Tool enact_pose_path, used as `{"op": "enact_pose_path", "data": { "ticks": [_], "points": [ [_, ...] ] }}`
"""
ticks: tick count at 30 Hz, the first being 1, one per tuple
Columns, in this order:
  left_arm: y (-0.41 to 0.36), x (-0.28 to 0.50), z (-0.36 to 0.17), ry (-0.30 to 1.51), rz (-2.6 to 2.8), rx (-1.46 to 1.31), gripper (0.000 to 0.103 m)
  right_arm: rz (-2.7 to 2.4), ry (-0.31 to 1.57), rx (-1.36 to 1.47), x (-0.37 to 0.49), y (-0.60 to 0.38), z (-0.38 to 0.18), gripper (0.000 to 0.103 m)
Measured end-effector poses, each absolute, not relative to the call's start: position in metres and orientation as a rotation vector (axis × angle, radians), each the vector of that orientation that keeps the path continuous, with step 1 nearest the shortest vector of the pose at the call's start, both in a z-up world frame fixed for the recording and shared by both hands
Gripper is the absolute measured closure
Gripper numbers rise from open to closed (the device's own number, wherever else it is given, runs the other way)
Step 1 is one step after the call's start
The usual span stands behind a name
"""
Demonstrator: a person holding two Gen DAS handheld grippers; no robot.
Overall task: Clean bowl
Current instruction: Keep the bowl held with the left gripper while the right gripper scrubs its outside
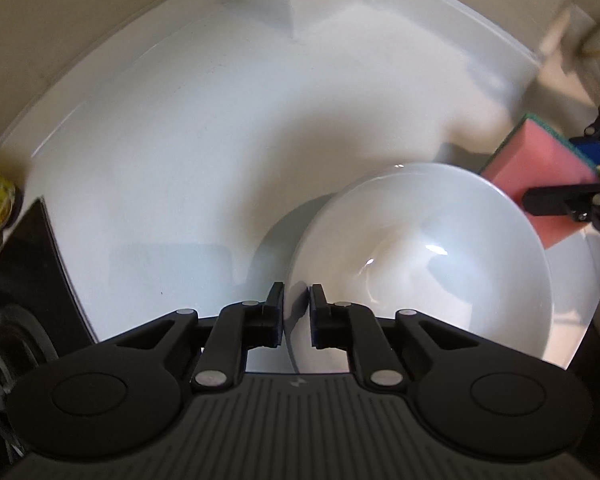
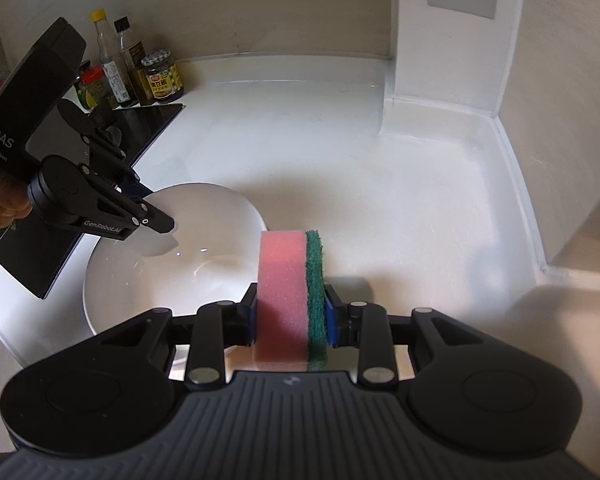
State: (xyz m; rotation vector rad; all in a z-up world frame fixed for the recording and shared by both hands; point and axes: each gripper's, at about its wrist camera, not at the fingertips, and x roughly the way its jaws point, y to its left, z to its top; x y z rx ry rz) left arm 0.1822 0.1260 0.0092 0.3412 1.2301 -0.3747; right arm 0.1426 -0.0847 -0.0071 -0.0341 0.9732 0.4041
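A white bowl [image 1: 420, 264] stands on the white counter, and my left gripper [image 1: 297, 300] is shut on its near rim, one finger inside and one outside. In the right wrist view the same bowl [image 2: 172, 264] lies at the lower left with the left gripper [image 2: 156, 220] clamped on its far-left rim. My right gripper [image 2: 290, 316] is shut on a pink sponge [image 2: 282, 292] with a green scouring side, held upright just above the bowl's right edge. That sponge [image 1: 540, 176] shows at the right of the left wrist view, beside the bowl.
Several sauce bottles and jars [image 2: 140, 72] line the back left of the counter [image 2: 340, 140]. A black cooktop [image 2: 40, 256] lies left of the bowl. A white pillar [image 2: 440, 60] and walls close off the corner on the right. A person's hand [image 2: 0, 208] holds the left gripper.
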Motion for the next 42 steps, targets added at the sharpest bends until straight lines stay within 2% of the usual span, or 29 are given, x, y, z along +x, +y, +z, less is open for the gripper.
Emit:
{"op": "enact_pose_path", "data": {
  "ticks": [7,14,25,29,34,38,42],
  "points": [
    [0.126,0.164,0.005,1.215,-0.186,0.22,0.091,0.394,0.965,-0.024,0.154,-0.081,-0.008,0.076],
    [0.124,0.154,0.002,1.216,-0.145,0.128,0.089,0.313,0.95,0.049,0.126,-0.089,-0.007,0.076],
    [0.094,0.173,0.012,1.181,-0.496,0.57,0.087,0.34,0.936,0.001,0.119,-0.09,-0.008,0.076],
    [0.088,0.184,0.008,1.205,-0.562,0.645,0.086,0.364,0.935,-0.019,0.119,-0.089,-0.007,0.076],
    [0.097,0.191,0.009,1.255,-0.415,0.487,0.085,0.36,0.938,0.022,0.121,-0.092,-0.008,0.076],
    [0.103,0.177,0.008,1.227,-0.266,0.393,0.085,0.342,0.951,0.101,0.13,-0.097,-0.01,0.076],
    [0.12,0.167,0.008,1.214,-0.134,0.177,0.086,0.322,0.956,0.129,0.126,-0.1,-0.01,0.076]
  ]
}}
